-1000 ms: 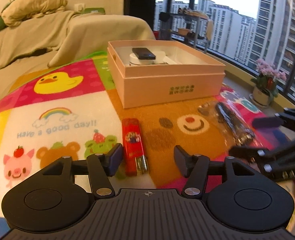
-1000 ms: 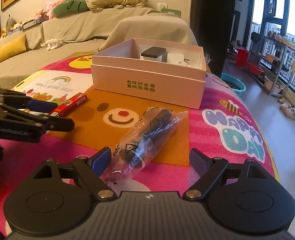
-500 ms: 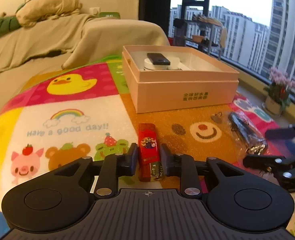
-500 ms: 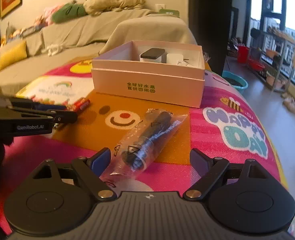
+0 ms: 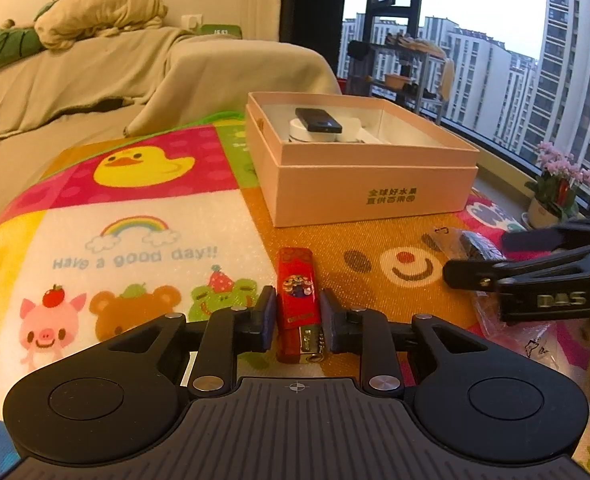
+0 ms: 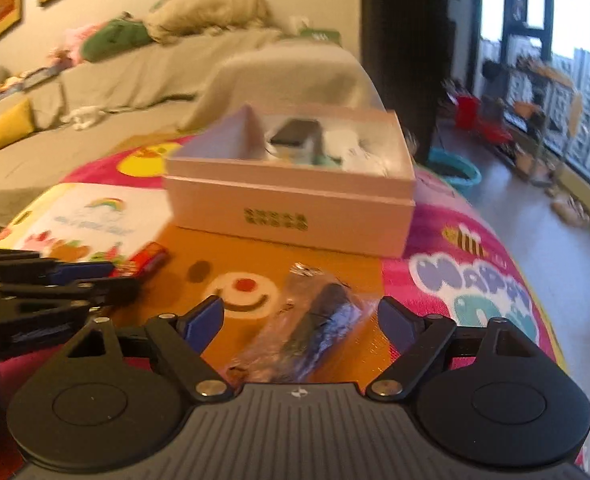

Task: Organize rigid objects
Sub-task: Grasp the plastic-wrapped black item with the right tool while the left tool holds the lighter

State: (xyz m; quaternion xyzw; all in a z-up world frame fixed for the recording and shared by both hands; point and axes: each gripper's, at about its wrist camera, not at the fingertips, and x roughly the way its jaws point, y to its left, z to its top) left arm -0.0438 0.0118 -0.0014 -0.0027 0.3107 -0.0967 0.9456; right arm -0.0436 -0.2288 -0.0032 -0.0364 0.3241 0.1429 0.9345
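Observation:
My left gripper is shut on a red lighter, which lies on the colourful mat. The lighter also shows in the right wrist view beside the left gripper. My right gripper is open, its fingers on either side of a black object in a clear plastic bag. The bag shows in the left wrist view, partly hidden by the right gripper. An open pink box holds a black device on a white round item; it also shows in the right wrist view.
A cartoon-print mat covers the surface. A covered sofa with cushions stands behind. A potted flower and a shelf rack stand by the window. Bare floor lies to the right.
My left gripper closed on the red lighter. My right gripper moved forward over the bagged black object, which now lies between its open fingers; the right view is blurred by motion.

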